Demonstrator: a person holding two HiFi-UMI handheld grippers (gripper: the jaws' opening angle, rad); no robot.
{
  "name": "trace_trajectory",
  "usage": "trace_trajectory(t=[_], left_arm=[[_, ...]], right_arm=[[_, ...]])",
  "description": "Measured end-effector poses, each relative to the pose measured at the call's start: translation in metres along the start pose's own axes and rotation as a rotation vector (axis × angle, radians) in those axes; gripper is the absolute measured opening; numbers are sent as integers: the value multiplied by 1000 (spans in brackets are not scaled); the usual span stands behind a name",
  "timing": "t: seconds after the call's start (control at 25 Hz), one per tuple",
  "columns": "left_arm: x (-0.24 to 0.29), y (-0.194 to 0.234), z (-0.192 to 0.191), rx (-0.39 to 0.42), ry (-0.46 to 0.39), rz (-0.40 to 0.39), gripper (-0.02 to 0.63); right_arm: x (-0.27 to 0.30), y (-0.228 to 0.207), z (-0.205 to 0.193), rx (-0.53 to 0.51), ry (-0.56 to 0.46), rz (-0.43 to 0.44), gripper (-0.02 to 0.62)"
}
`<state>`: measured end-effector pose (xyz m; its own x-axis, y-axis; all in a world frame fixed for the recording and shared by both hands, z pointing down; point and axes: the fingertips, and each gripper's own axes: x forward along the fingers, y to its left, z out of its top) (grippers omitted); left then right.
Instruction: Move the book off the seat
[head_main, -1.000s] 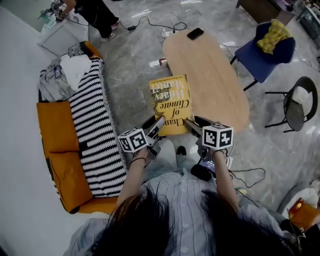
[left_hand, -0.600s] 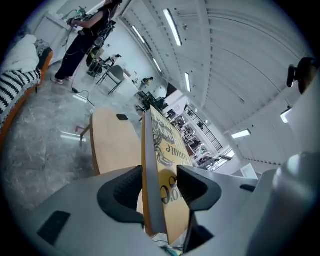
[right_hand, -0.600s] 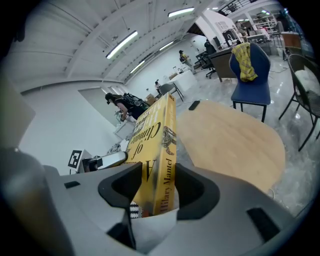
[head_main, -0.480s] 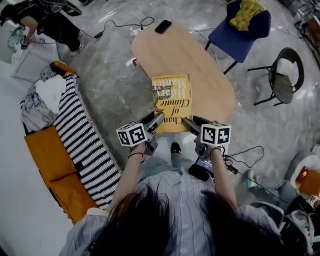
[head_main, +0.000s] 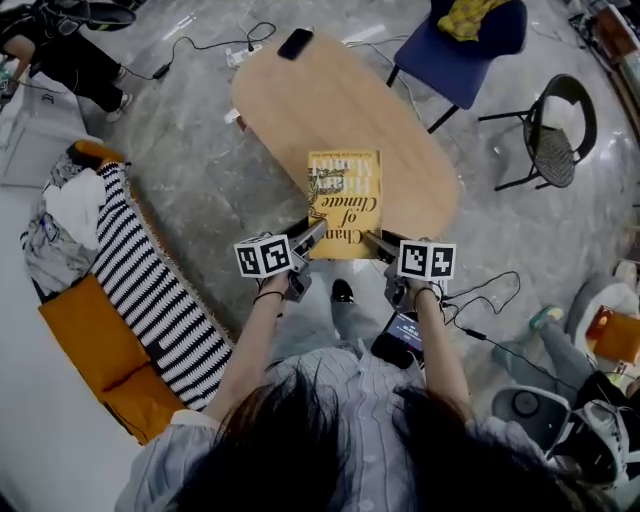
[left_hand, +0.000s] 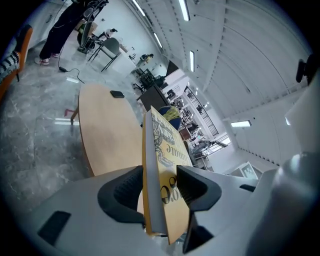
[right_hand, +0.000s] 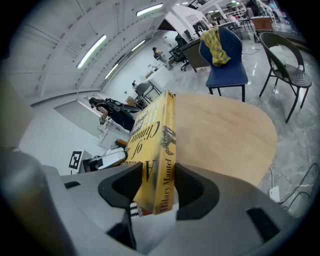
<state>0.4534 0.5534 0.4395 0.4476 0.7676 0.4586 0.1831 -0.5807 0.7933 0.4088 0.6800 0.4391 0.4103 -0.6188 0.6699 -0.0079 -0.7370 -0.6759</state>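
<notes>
Scene: Seen from overhead, a person stands between an orange sofa (head_main: 85, 330), draped with a striped blanket (head_main: 150, 285), and an oval wooden table (head_main: 290, 110).
Book: The yellow book (head_main: 345, 205) is well clear of the sofa. It is held out flat over the near end of the table, title side up. No view shows whether its underside touches the wood.
Left tool: The left tool (head_main: 312, 233) is clamped on the book's near left corner, one pad on the cover and one beneath.
Right tool: The right tool (head_main: 375, 240) is clamped on the near right corner, at the spine side, with pads pressing both faces.
Step in hand: The book appears to be off the seat already, so this looks like the set-down stage, with the book carried to the table but not yet released.
Next move: The book likely needs to be lowered level until its full weight rests on the table. Both tools would then open together and draw back toward the person.
Clearance: A phone (head_main: 295, 43) lies at the far end of the table, well apart from the landing spot.
</notes>
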Motion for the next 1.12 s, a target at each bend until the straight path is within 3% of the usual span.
trace_trajectory(t=[0.52,1.12], left_arm=[[66,76,-15,-79,131,-1,206],[120,159,-12,-186,144,44,206]], right_arm=[[68,-67,-6,180,47,-42,210],[146,-118,9,228,140,-90,210]])
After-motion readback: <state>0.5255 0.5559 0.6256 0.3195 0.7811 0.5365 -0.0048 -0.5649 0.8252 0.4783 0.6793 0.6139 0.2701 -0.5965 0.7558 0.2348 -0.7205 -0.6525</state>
